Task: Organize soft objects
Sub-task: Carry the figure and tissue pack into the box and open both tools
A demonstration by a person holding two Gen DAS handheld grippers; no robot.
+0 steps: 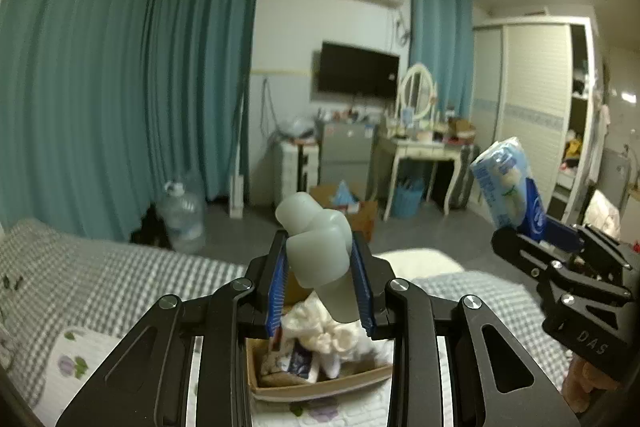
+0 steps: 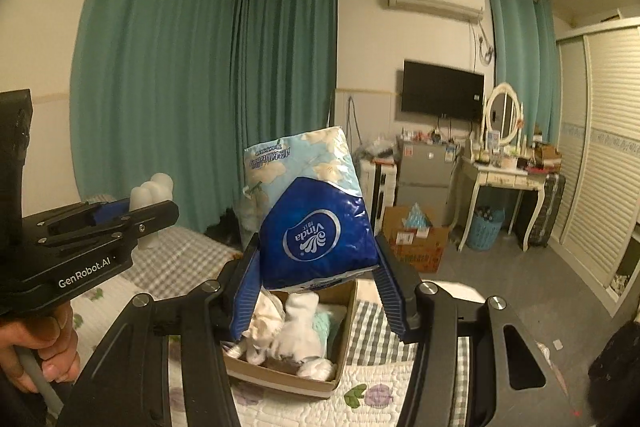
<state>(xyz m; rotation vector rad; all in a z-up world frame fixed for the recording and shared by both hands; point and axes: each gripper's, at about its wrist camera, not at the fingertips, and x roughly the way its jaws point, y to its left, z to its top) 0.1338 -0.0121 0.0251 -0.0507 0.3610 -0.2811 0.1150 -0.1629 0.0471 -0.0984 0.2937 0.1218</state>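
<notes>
My left gripper (image 1: 320, 287) is shut on a pale translucent rubbery toy (image 1: 316, 243) made of rounded lobes, held above a cardboard box (image 1: 320, 385) on the bed. The box holds white socks and cloths (image 1: 320, 327). My right gripper (image 2: 320, 291) is shut on a blue and white Vinda tissue pack (image 2: 312, 211), which stands upright over the same box (image 2: 288, 379). In the left wrist view the right gripper (image 1: 536, 227) with the tissue pack (image 1: 504, 183) hangs at the right. In the right wrist view the left gripper (image 2: 132, 215) with the toy (image 2: 152, 191) is at the left.
The box rests on a checked bed cover (image 1: 100, 267) with a flowered quilt (image 2: 360, 395). Beyond the bed are teal curtains (image 1: 120, 87), a water jug (image 1: 182, 219), a second carton (image 2: 416, 239) on the floor, a dressing table (image 2: 504, 183) and a wardrobe (image 2: 600, 147). A hand (image 2: 36, 343) grips the left handle.
</notes>
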